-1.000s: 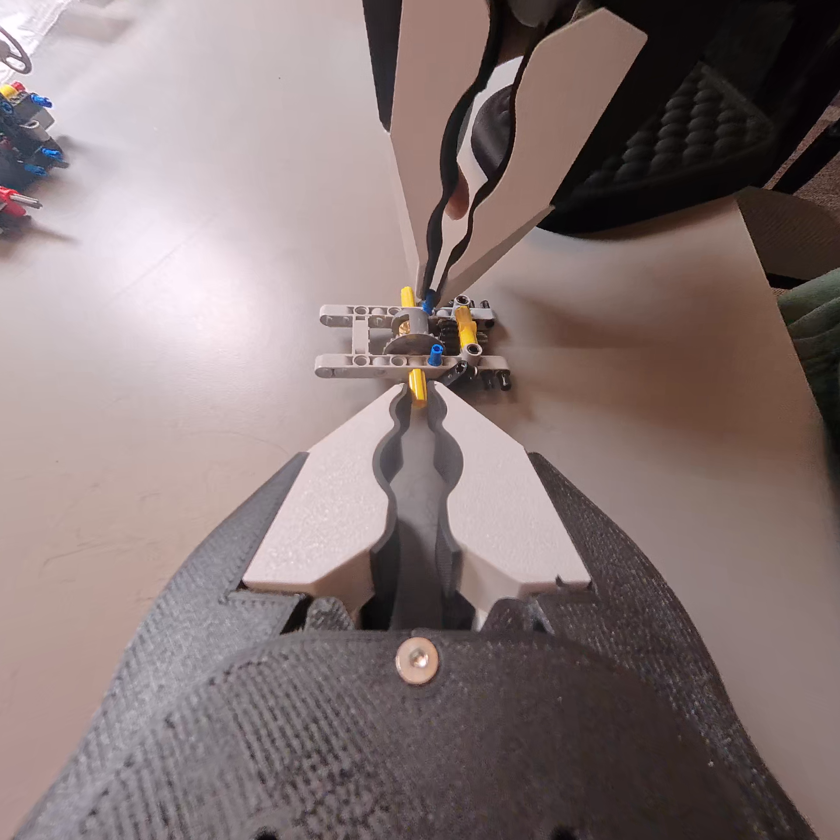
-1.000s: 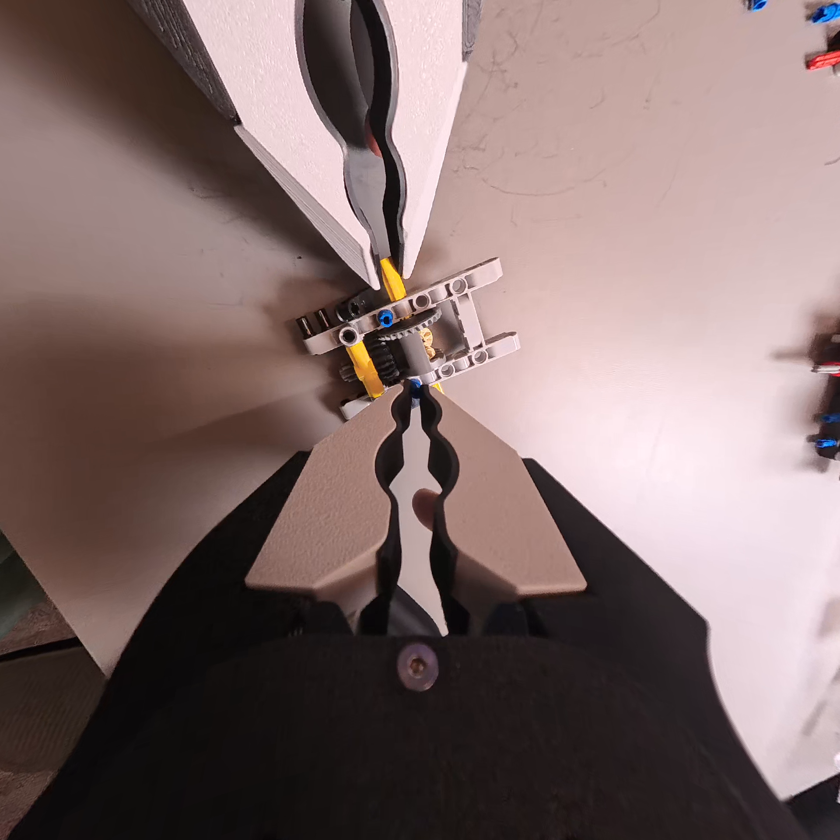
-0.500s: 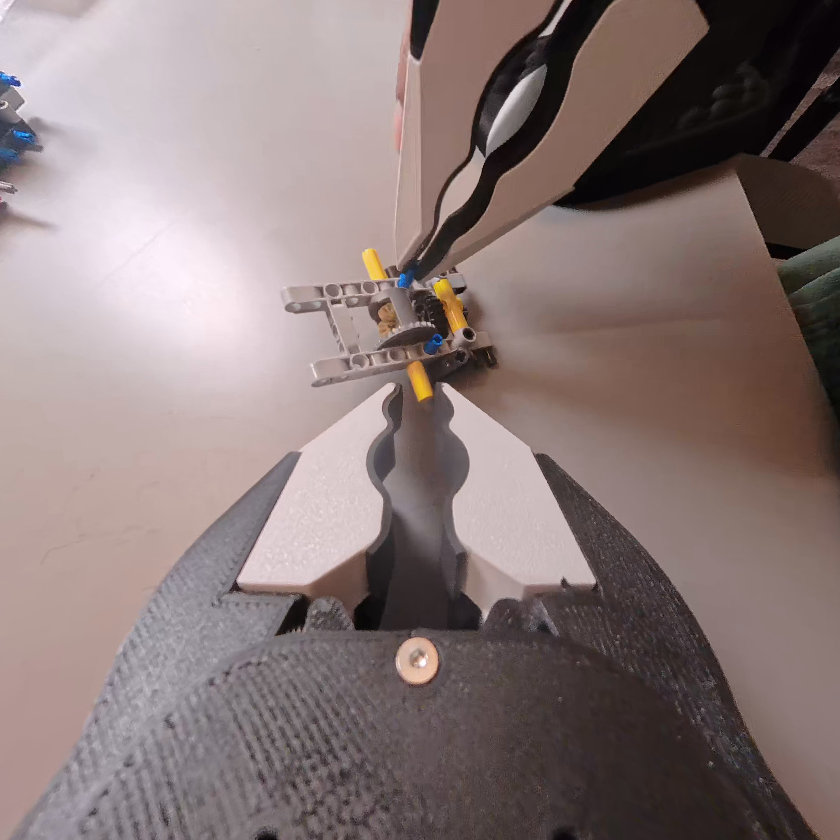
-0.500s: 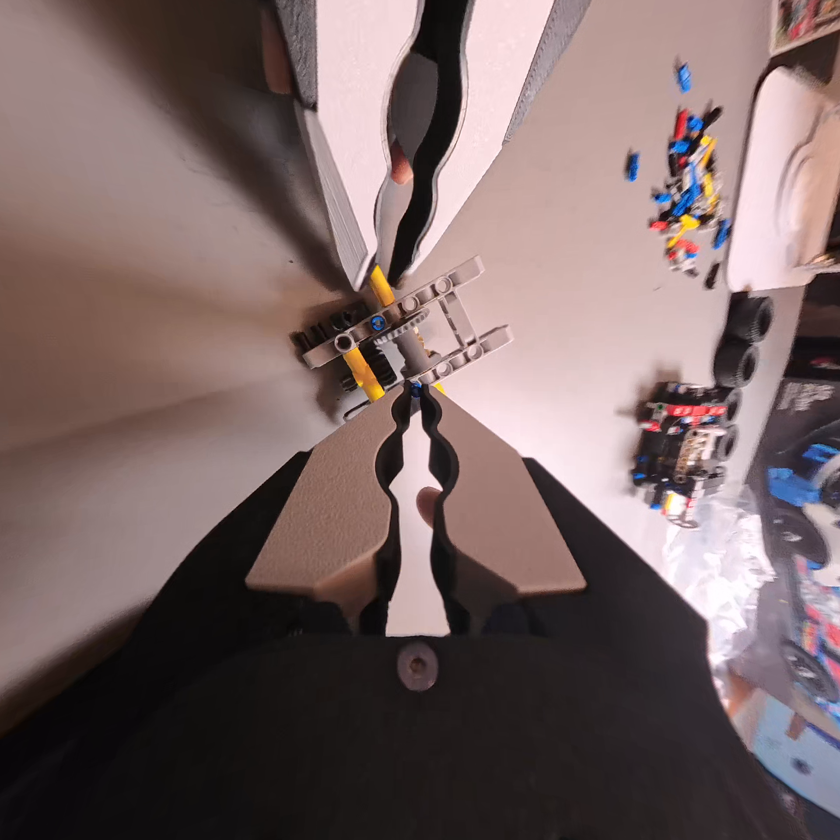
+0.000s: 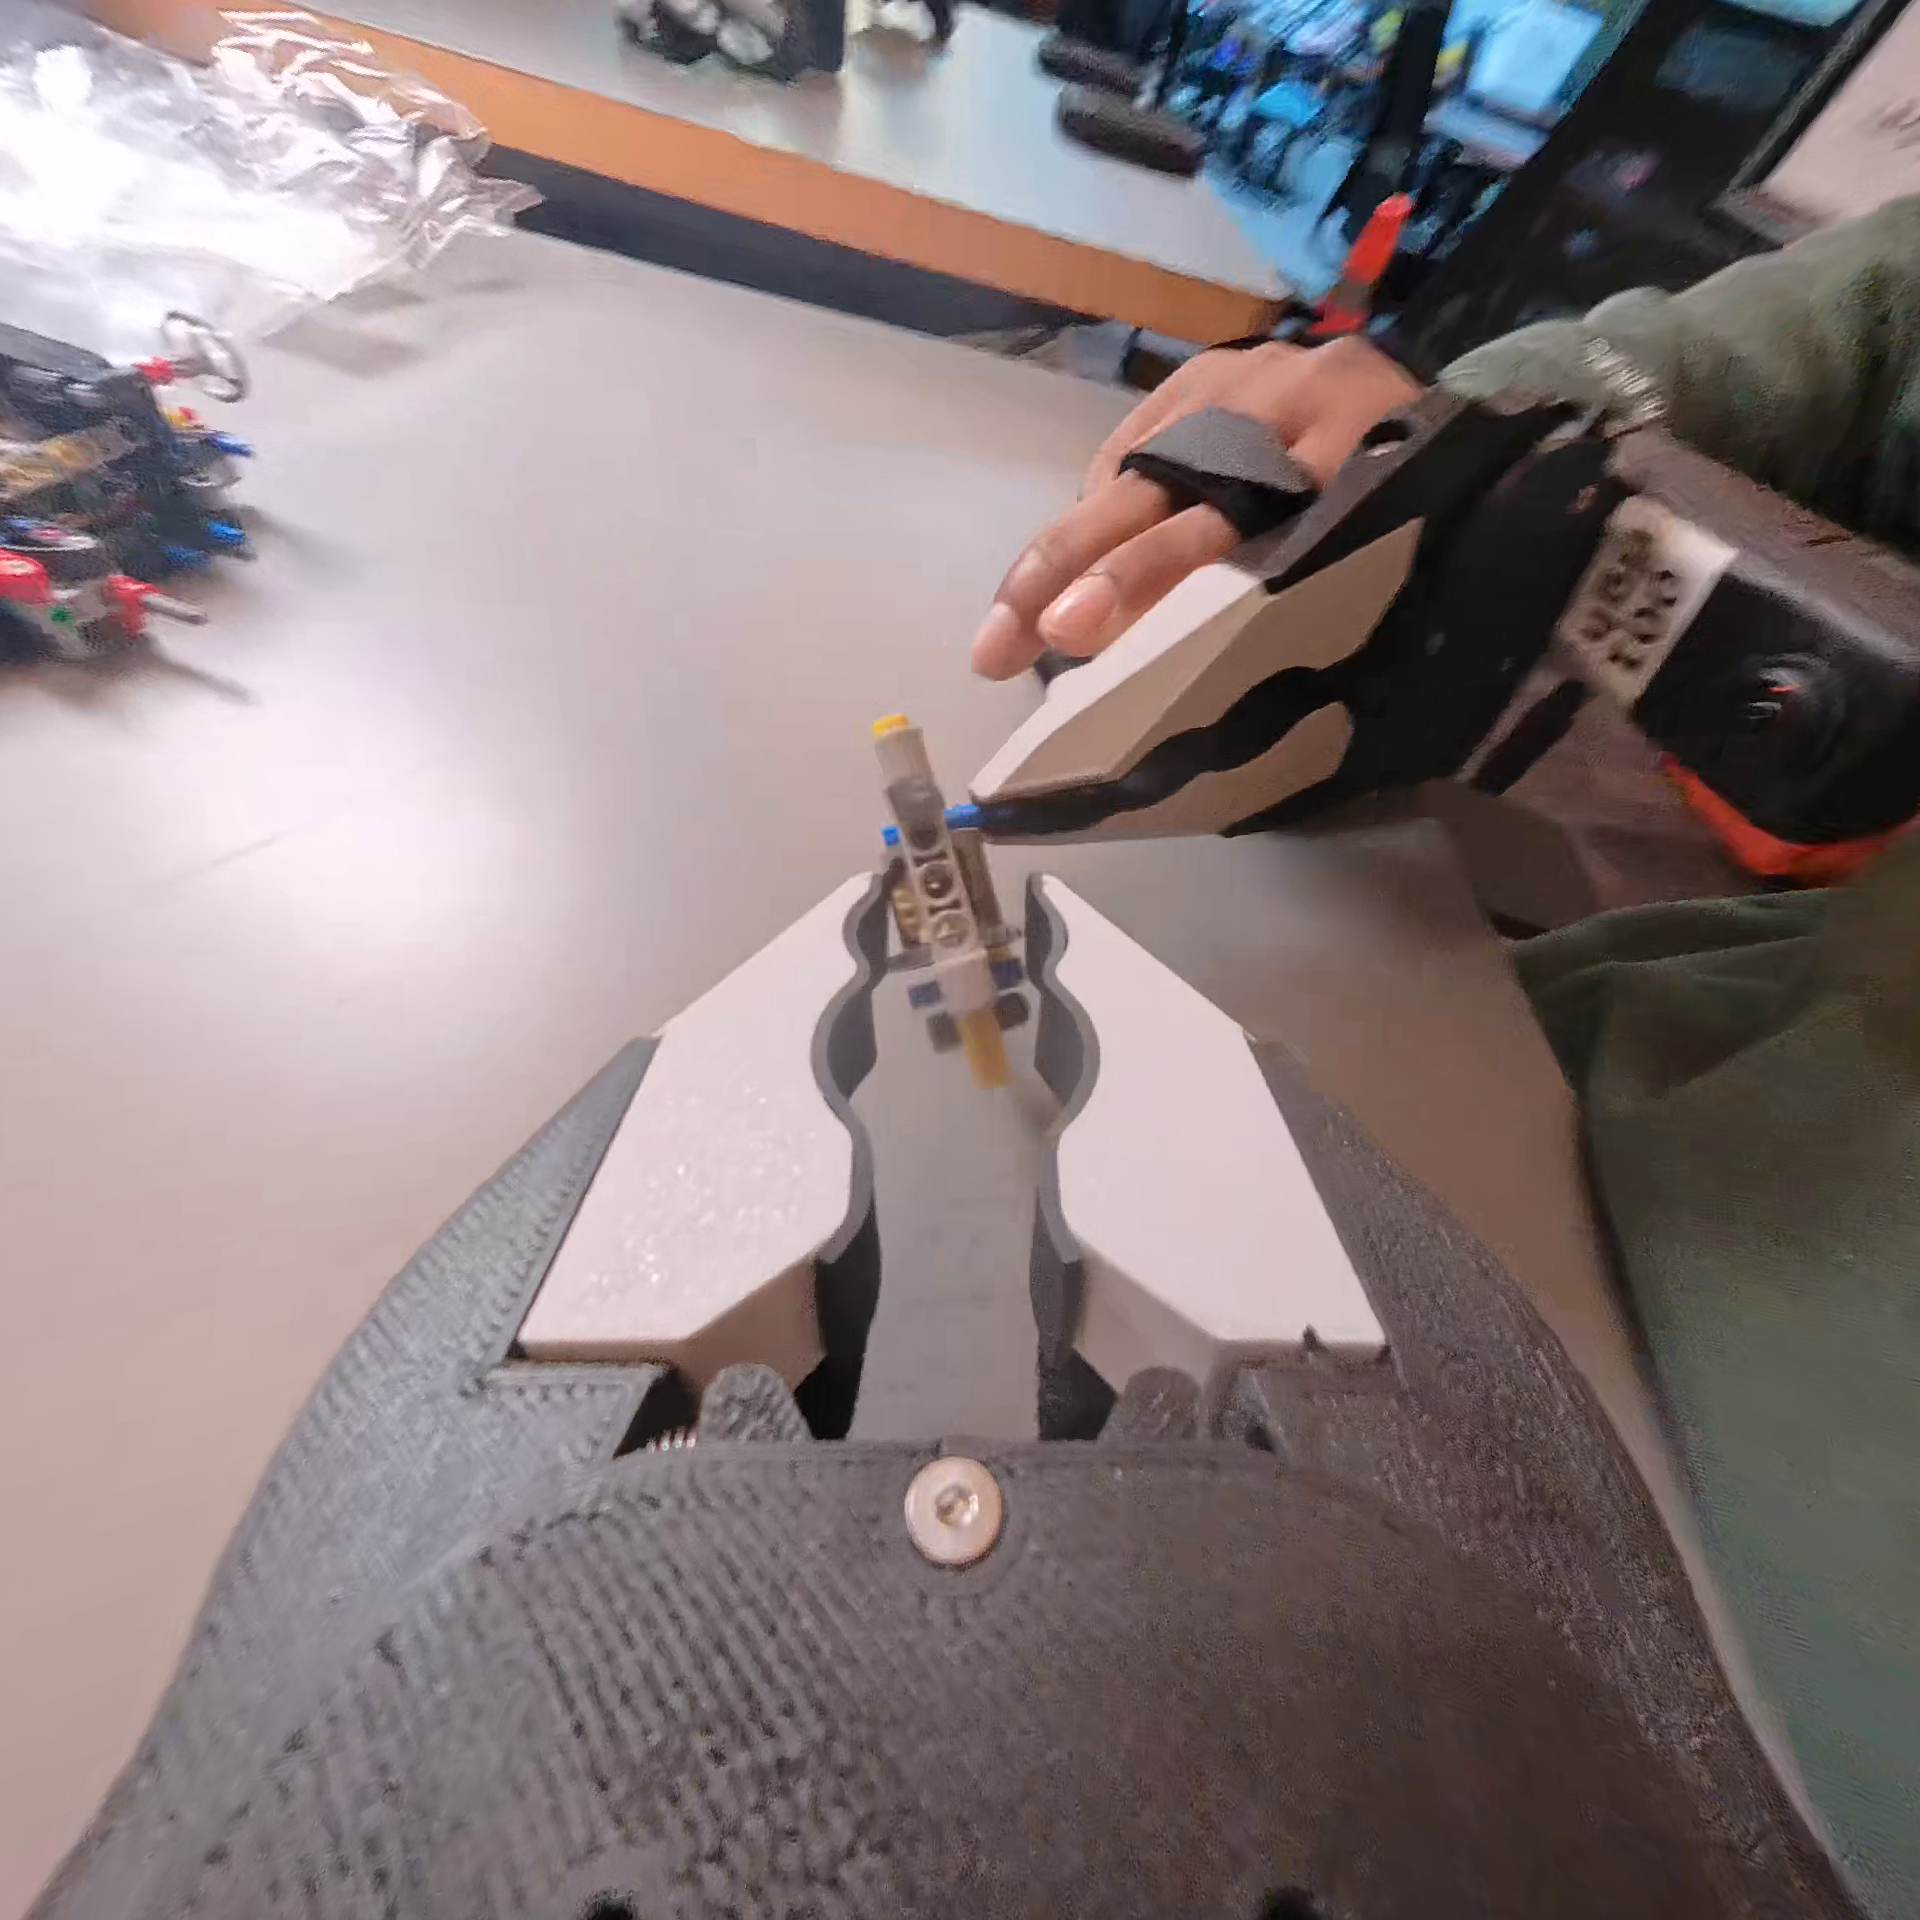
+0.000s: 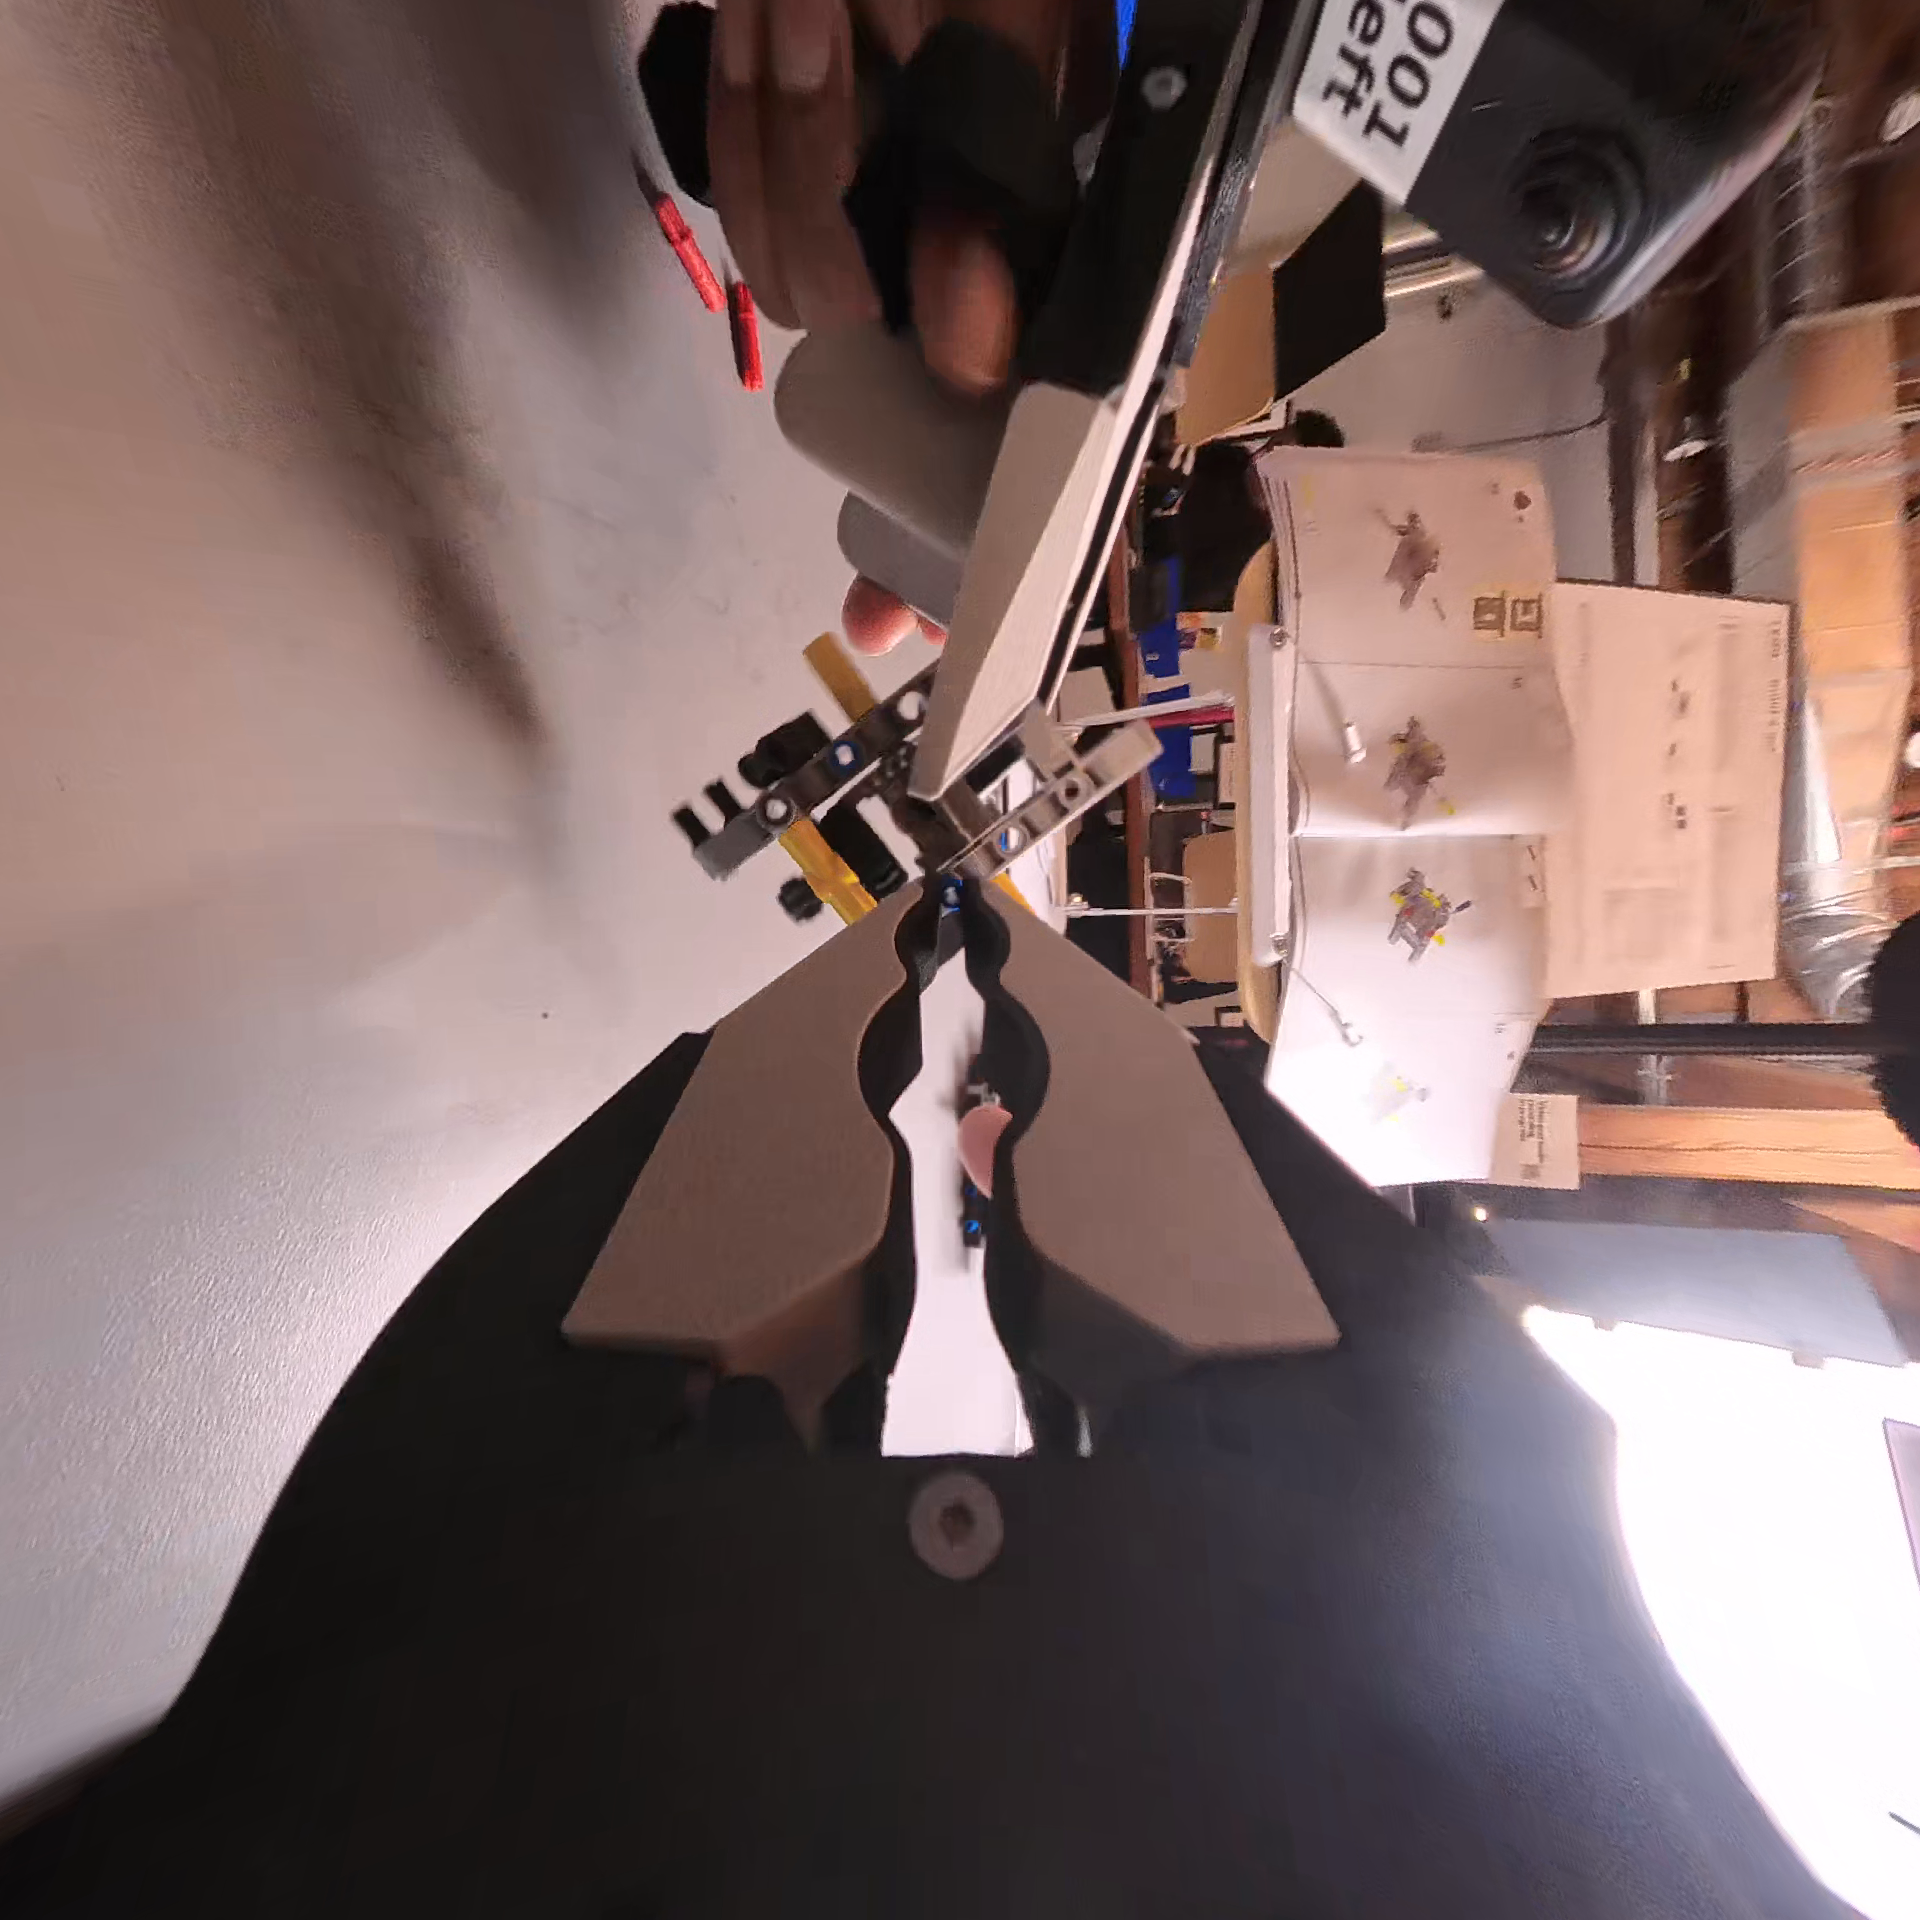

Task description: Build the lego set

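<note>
A small Lego assembly (image 5: 930, 862) of grey beams, gears and yellow axles is held up off the table, edge-on and upright. My left gripper (image 5: 951, 894) clasps its lower part between the fingertips, with a yellow axle end (image 5: 985, 1049) hanging in the gap. My right gripper (image 5: 987, 816) comes in from the right and is shut on a blue pin (image 5: 961, 814) stuck in the side of the assembly. In the right wrist view my right gripper (image 6: 948, 906) pinches that blue pin (image 6: 951, 891), and the left gripper's finger (image 6: 997, 623) lies over the grey frame (image 6: 790, 805).
A partly built Lego car (image 5: 83, 520) sits on the table at far left, with a crumpled plastic bag (image 5: 208, 156) behind it. An open instruction booklet (image 6: 1455, 779) stands on a holder. A hand (image 5: 1143, 540) and a green sleeve (image 5: 1745, 1143) are on the right. Left and right tips are no more than a few centimetres apart.
The assembly has left the table and turned upright. My left gripper let go of the yellow axle, opened wider and closed on the frame. My right gripper kept the blue pin.
</note>
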The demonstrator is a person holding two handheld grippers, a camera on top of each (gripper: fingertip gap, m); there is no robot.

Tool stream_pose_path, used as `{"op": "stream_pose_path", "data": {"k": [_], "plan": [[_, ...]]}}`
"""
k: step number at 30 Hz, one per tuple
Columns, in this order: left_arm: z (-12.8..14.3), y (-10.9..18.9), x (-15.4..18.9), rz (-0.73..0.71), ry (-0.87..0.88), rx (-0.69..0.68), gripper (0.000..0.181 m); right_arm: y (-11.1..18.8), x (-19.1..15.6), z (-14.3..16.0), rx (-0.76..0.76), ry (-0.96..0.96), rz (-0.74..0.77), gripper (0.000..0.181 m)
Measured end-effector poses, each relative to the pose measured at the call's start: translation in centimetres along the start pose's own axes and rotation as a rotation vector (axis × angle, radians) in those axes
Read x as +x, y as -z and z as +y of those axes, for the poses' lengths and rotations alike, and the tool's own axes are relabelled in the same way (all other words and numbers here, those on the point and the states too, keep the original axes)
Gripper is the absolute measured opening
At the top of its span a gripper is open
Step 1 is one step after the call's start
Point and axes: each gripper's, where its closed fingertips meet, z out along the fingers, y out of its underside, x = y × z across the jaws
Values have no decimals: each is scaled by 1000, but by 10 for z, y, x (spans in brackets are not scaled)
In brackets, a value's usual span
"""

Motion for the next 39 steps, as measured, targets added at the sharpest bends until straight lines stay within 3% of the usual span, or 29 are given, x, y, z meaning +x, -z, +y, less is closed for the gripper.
{"op": "stream_pose_path", "data": {"k": [4,27,35,39], "plan": [[6,1,-2,-14,21,-21,16,-3,-4,-1,23,-11,8,3],[15,4,-5,11,10,-15,15,-14,-11,-2,36,-233,-113,3],[13,10,-12,8,54,16,16,-11,3,2,62,-424,-108,7],[13,11,-13,25,80,22,16,-9,8,6,92,-614,-150,18]]}}
